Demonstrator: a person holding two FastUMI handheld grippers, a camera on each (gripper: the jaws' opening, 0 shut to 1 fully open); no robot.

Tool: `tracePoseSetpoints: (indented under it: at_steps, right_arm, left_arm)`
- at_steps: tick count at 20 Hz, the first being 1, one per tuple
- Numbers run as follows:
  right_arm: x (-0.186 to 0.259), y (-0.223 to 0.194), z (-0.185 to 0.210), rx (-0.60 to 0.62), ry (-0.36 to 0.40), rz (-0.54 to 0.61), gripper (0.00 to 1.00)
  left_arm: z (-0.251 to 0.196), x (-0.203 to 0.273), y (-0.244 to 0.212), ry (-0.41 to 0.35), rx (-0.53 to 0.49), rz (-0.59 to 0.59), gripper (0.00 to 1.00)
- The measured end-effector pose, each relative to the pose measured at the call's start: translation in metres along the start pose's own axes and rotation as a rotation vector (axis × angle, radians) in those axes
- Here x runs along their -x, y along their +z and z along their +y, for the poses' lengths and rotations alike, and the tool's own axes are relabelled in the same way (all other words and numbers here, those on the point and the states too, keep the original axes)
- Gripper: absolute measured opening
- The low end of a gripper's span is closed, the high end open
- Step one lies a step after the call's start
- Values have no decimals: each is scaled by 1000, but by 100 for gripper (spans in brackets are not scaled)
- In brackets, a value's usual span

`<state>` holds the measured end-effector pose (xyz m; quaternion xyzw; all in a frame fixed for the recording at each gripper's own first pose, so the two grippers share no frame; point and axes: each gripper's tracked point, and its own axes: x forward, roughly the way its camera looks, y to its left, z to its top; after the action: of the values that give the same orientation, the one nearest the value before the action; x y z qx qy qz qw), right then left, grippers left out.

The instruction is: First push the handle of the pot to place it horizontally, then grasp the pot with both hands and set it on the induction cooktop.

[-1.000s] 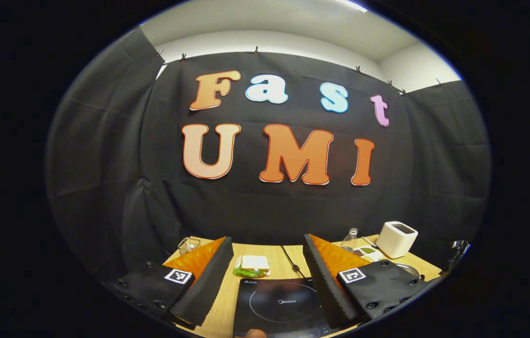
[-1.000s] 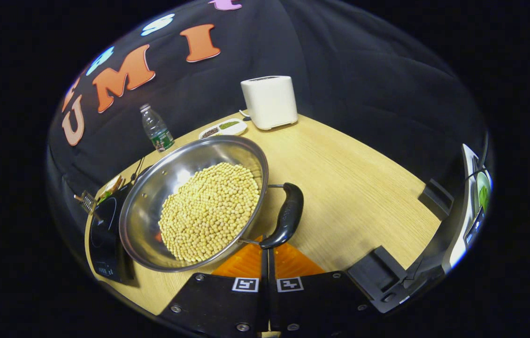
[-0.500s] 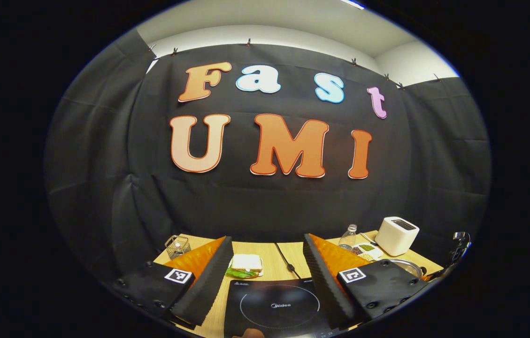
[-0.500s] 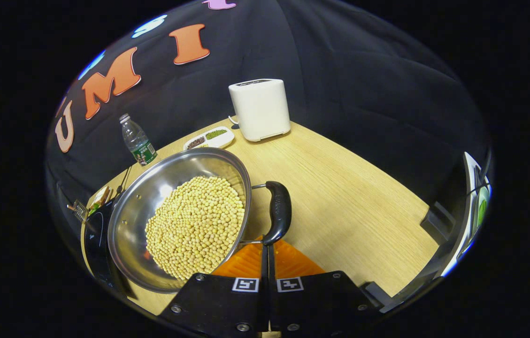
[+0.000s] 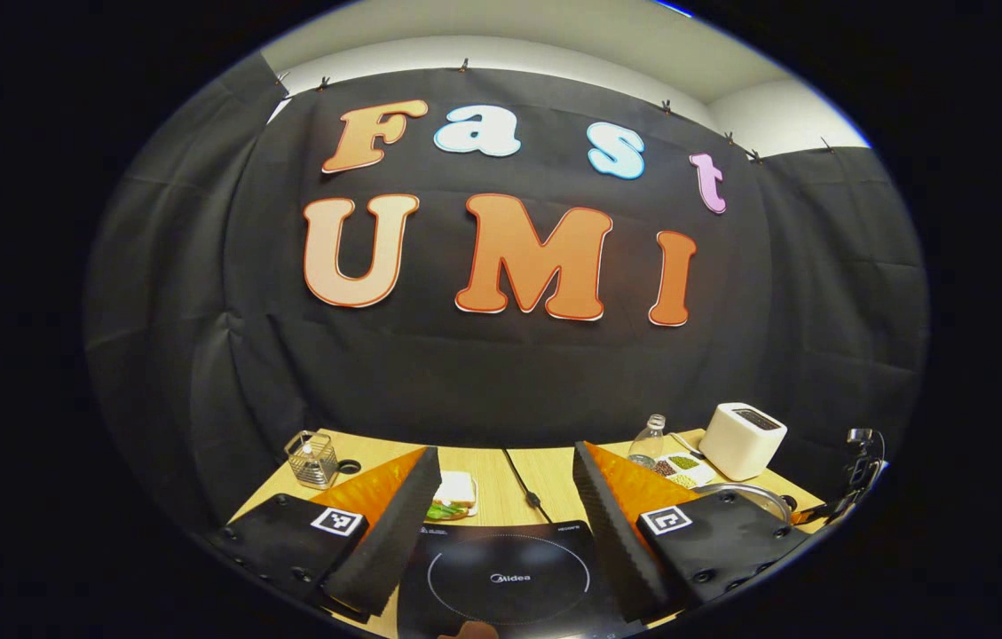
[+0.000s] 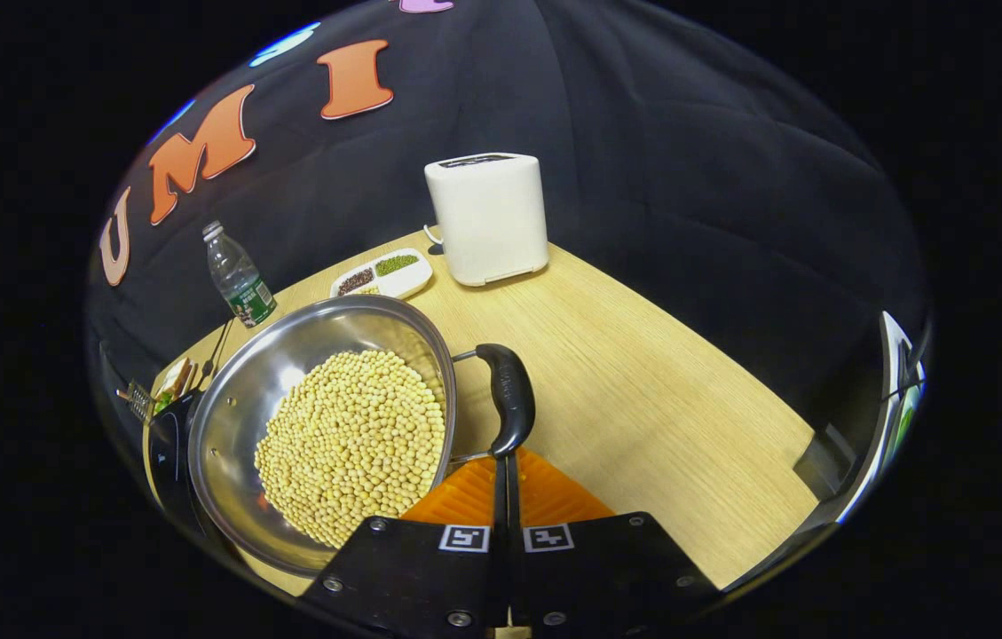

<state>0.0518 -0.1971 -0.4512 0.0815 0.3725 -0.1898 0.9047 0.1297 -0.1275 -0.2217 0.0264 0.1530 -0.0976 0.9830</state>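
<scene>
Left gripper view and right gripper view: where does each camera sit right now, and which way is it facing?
Left gripper view: rides the left gripper, facing the booth wall above the induction cooktop; its open fingers frame it.
Right gripper view: rides the right gripper, looking down at the pot of beans; closed fingertips meet the black handle.
Shared: toaster, bottle, cooktop, pot rim.

Left gripper view: low over induction cooktop [image 5: 509, 581], facing booth wall. Right gripper view: close above pot [image 6: 323, 426], angled down across worktop [image 6: 643, 390]. Shared: toaster [image 5: 742, 440] [image 6: 487, 217], bottle [image 5: 648, 438] [image 6: 234, 275], cooktop edge.
</scene>
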Motion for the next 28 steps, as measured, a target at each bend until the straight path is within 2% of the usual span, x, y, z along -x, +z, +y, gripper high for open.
tracePoseSetpoints:
  at_steps: [6, 15, 18, 24, 26, 27, 28]
  right_arm:
    - [-17, 20, 0, 63, -8, -11, 0]
    - [-35, 40, 9, 158, -3, 3, 0]
    - [-29, 40, 12, 170, 10, 6, 0]
    - [-2, 64, 10, 165, 42, -71, 1]
    - [5, 83, 16, 188, 53, -140, 17]
    - [5, 90, 18, 206, 56, -167, 34]
    - [3, 93, 23, 225, 63, -177, 38]
  left_arm:
    - [-41, -14, -48, -48, 16, 95, 98]
    - [-119, -39, -164, -167, 55, 366, 98]
    - [-145, -45, -203, -194, 105, 465, 99]
    - [-188, -62, -248, -219, 79, 544, 99]
    - [-199, -68, -257, -224, 72, 557, 99]
    - [-203, -73, -260, -220, 66, 557, 99]
    - [-206, -77, -265, -213, 58, 561, 99]
